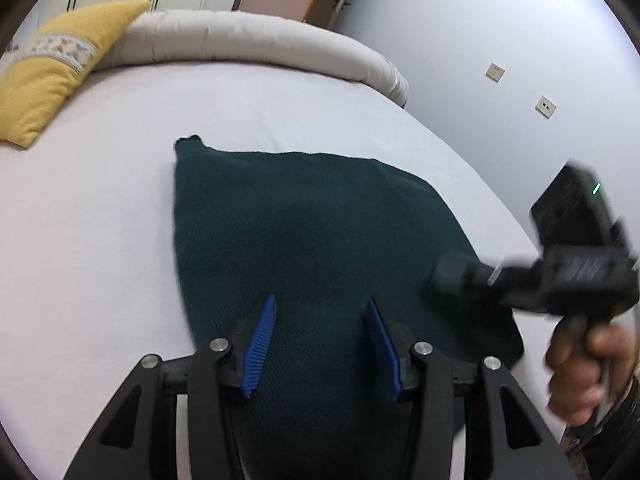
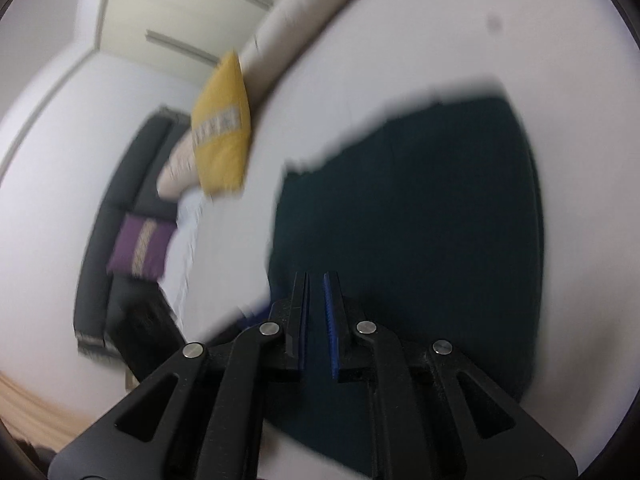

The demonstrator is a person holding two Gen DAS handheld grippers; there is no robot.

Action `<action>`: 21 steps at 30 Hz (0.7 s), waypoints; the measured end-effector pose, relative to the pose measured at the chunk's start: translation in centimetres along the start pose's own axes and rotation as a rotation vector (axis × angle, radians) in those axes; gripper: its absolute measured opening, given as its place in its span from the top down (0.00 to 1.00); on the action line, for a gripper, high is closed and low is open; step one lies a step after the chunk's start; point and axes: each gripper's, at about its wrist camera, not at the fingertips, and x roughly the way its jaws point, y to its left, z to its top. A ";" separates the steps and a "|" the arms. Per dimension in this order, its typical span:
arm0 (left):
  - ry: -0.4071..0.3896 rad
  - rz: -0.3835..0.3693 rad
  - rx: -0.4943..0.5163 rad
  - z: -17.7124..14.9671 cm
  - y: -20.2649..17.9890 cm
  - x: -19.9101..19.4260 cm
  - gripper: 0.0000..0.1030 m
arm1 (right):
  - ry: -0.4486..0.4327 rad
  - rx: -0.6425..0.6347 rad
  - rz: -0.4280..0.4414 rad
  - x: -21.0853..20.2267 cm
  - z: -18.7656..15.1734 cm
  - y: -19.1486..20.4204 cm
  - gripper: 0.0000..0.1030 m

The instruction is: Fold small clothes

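Observation:
A dark green knitted garment lies flat, folded into a rough rectangle, on a white bed sheet. My left gripper hovers over its near edge, open, blue pads apart with only cloth beneath them. My right gripper, blurred and held by a hand, reaches in over the garment's right edge. In the right wrist view the right gripper is over the garment near one edge. Its pads stand a narrow slit apart, with nothing between them.
A yellow pillow and a long cream bolster lie at the far side of the bed. A grey wall with sockets runs along the right. Beyond the bed stands a dark sofa with a purple cushion.

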 end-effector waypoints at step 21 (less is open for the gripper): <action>-0.070 0.051 -0.074 -0.1 4.1 -5.3 0.19 | -0.267 -0.108 -0.299 -12.8 -6.1 -2.4 0.06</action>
